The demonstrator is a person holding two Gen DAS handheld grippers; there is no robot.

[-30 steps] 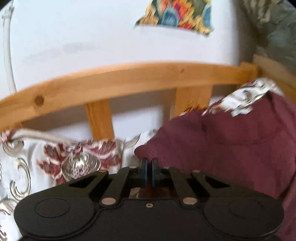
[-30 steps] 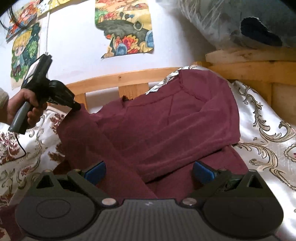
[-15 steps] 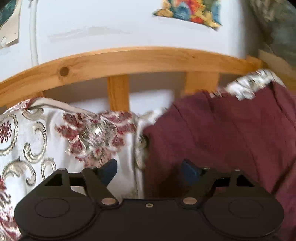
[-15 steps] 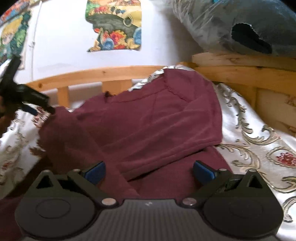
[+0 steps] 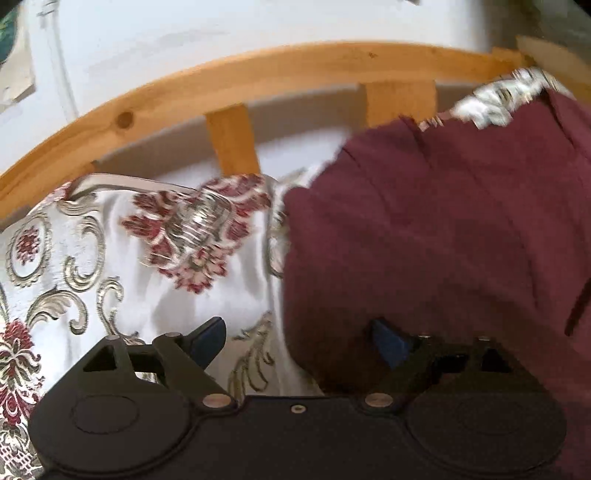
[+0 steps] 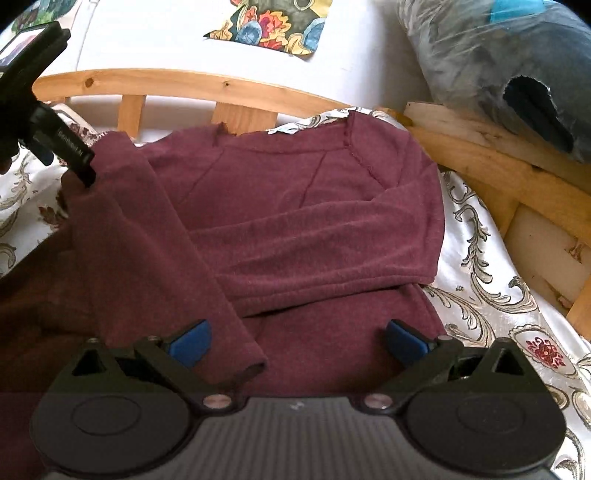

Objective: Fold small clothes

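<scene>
Garment: maroon knit long-sleeved top [image 6: 295,206] lies spread on the white satin bedspread with silver scrolls and red flowers [image 5: 92,258], its neckline toward the head edge of the bed, by the pale pine headboard rail [image 6: 177,83].
Sleeves: one sleeve [image 6: 332,236] is folded across the body of the top; the other sleeve [image 6: 147,258] runs down the left part of the garment, its cuff ending just ahead of the right gripper.
Left gripper: black two-finger left gripper with blue pads [image 5: 299,338] stands wide open and holds nothing (the view is blurred); its left pad [image 5: 208,338] is over bare bedspread, its right pad [image 5: 389,341] over the maroon cloth, so the top's left edge runs between the jaws.
Left gripper, other view: seen from the right wrist, its black body [image 6: 62,147] sits at the top's far left corner, tip down on or just at the cloth; contact cannot be told.
Right gripper: black right gripper with blue pads [image 6: 295,339] is also fully spread and empty, low over the near hem; whether a pad touches the fabric cannot be told.
Surroundings: colourful paper picture [image 6: 273,26] on the white wall above the rail; plastic-wrapped blue-grey bundle [image 6: 498,62] at the bed's far right corner, on rough wooden boards [image 6: 480,155].
</scene>
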